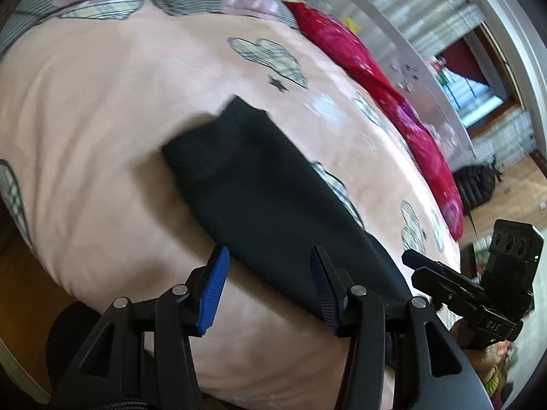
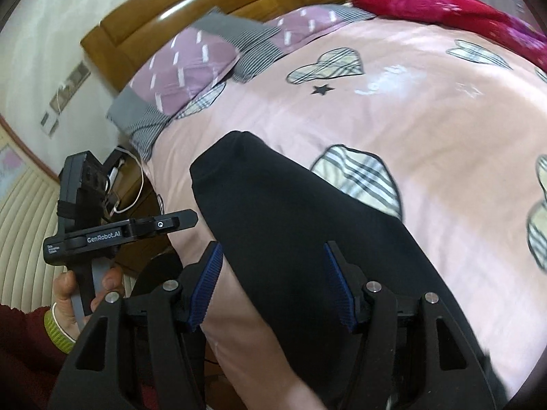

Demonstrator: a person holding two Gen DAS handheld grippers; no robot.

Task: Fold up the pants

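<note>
Black pants (image 1: pixel 259 184) lie in a long folded strip on the pink bedspread (image 1: pixel 102 119), running from the near edge toward the middle of the bed. My left gripper (image 1: pixel 270 256) is open just above the near part of the pants, holding nothing. My right gripper (image 2: pixel 271 251) is open too, hovering over the pants (image 2: pixel 301 225) close to the bed's near edge. The right gripper shows at the right of the left wrist view (image 1: pixel 454 283); the left gripper shows at the left of the right wrist view (image 2: pixel 136 225), its fingers side-on.
A purple and grey pillow (image 2: pixel 191 68) lies by the wooden headboard (image 2: pixel 239 3). A crumpled red quilt (image 1: pixel 393 102) runs along the far side of the bed. A nightstand with cables (image 2: pixel 126 188) stands beside the bed. A dark bag (image 1: pixel 478 184) sits on the floor.
</note>
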